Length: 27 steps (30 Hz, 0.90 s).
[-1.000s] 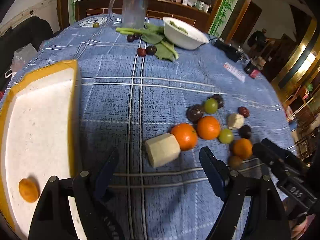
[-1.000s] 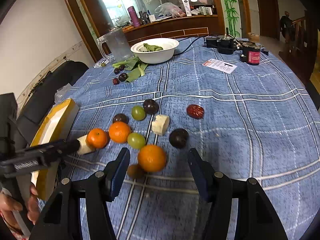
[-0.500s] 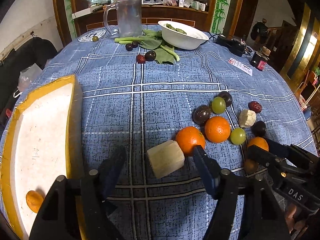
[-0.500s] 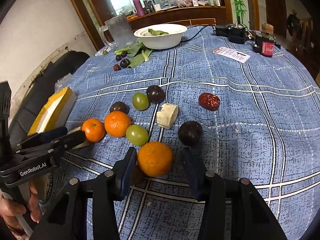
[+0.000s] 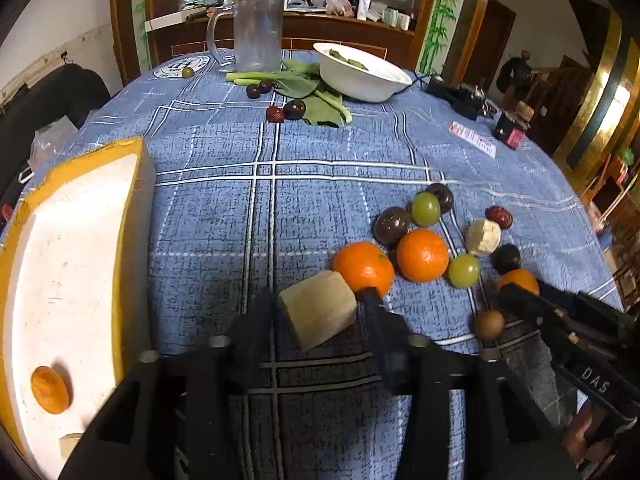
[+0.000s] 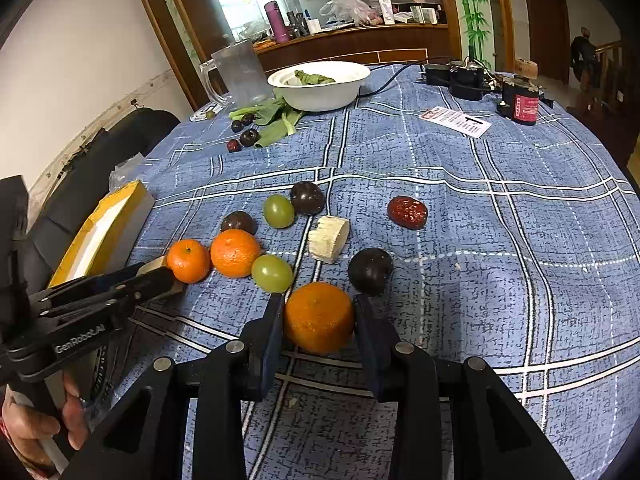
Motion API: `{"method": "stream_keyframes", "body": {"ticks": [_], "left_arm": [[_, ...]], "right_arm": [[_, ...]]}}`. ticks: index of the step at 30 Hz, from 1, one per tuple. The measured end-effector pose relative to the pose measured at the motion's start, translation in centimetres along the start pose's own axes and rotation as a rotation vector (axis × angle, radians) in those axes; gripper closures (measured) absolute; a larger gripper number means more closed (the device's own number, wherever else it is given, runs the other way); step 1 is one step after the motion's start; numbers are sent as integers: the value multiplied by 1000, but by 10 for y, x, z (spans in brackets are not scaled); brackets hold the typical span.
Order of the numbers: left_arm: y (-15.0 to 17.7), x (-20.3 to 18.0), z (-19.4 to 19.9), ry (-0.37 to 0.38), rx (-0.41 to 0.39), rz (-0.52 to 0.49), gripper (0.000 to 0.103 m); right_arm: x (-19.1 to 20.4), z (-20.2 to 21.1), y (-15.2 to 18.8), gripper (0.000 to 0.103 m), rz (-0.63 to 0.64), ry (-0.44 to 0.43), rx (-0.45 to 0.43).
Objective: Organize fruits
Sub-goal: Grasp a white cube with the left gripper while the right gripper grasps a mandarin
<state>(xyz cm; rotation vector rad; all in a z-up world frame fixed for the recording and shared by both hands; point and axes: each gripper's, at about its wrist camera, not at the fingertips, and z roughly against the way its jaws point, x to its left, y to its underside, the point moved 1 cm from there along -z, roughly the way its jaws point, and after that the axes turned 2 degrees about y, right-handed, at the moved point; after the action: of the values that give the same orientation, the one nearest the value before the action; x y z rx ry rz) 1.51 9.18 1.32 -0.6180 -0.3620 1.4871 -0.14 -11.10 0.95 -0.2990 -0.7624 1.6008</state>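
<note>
Lying on the blue checked cloth of the desk (image 5: pixel 328 148), a pale cut chunk of fruit (image 5: pixel 319 309) sits between the fingers of the left tool (image 5: pixel 316 320), its long axis running from near left to far right in the left wrist view, one flat cut face turned toward the camera. The left tool's jaws have just been closing; both pads now stand against the sides of the chunk. A mandarin (image 5: pixel 363 268) touches the chunk's far right corner and the right finger's tip.

The right tool (image 6: pixel 318 322) has also just been closing, and its pads press on both flanks of a larger mandarin (image 6: pixel 319 317), which rests on the cloth with its dimpled stem end turned up and toward the far side. A dark plum (image 6: pixel 369 266) sits just beyond the right finger, a green grape (image 6: pixel 272 273) just beyond the left.

Both tools slant down toward the cloth. From the right wrist view, the left tool reaches in from the left edge, a hand (image 6: pixel 38 428) wrapped round its handle.

Farther out lie another mandarin (image 6: pixel 235 253), a second pale chunk (image 6: pixel 329 239), a red date (image 6: pixel 407 212), a second grape and two more plums. At the desk's left edge stands a yellow-rimmed white tray (image 5: pixel 80 240) holding an orange piece (image 5: pixel 50 390).
</note>
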Motion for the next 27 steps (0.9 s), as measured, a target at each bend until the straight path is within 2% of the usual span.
{"method": "stream_keyframes", "body": {"ticks": [5, 7, 13, 19, 22, 27], "left_arm": [[1, -3, -1, 13, -5, -17, 53], [1, -4, 1, 7, -17, -23, 66], [7, 1, 8, 39, -26, 19, 67], [19, 1, 48, 59, -100, 53, 67], [21, 5, 70, 33, -149, 46, 67], [32, 33, 106, -23, -220, 84, 67]], "right_arm": [[-2, -2, 0, 66, -7, -9, 14], [-1, -1, 0, 66, -11, -20, 12], [-4, 2, 0, 66, -30, -19, -5], [-2, 20, -4, 66, -32, -68, -75], [1, 27, -5, 66, -27, -100, -106], [7, 32, -2, 66, -12, -93, -136]]}}
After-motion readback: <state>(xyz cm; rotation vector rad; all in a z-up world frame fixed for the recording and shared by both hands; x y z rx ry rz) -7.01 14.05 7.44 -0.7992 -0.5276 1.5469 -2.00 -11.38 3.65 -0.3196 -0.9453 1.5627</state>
